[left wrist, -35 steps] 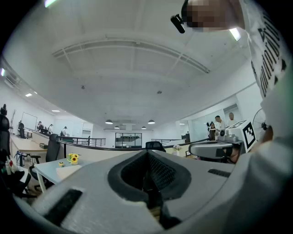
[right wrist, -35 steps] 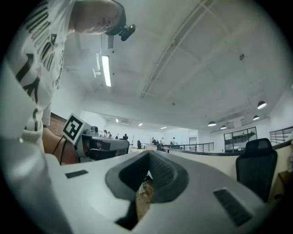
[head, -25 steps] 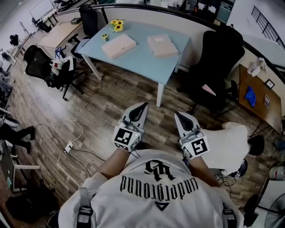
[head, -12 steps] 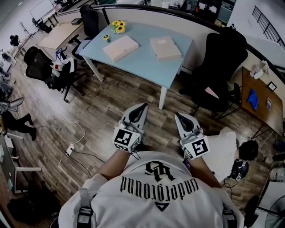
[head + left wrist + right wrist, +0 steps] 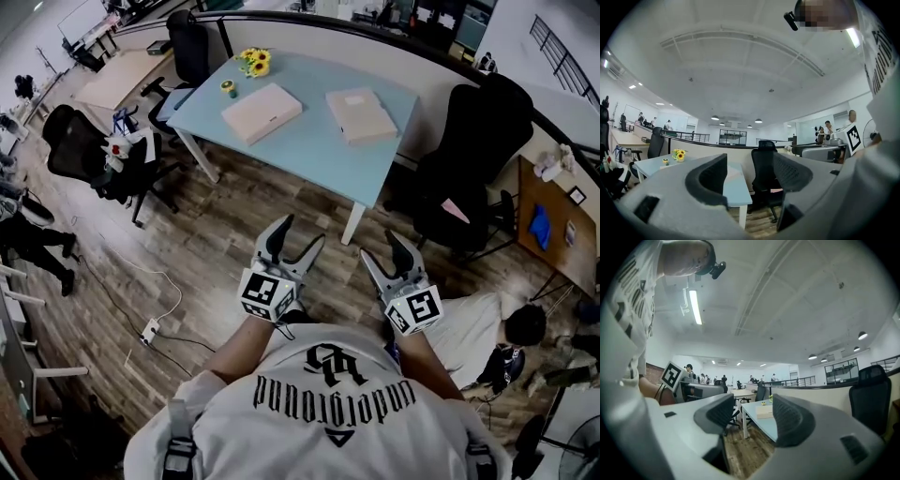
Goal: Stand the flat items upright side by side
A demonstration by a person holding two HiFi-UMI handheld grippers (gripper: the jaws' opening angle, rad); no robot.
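Fingers of left gripper [image 5: 299, 234] and right gripper [image 5: 381, 246], earlier together, now opening, empty. Left box [image 5: 262, 112] and right box [image 5: 361, 114] lie flat on table [image 5: 309, 155]; none stood yet.

Your left gripper [image 5: 749, 174] stands with its jaws apart and opening; nothing lies between them. Through the gap you face a black office chair [image 5: 765, 164] behind the near corner of a light blue table [image 5: 737, 190]. Sunflowers [image 5: 678, 154] stand at the table's far left end. Wood floor [image 5: 759, 225] shows below.
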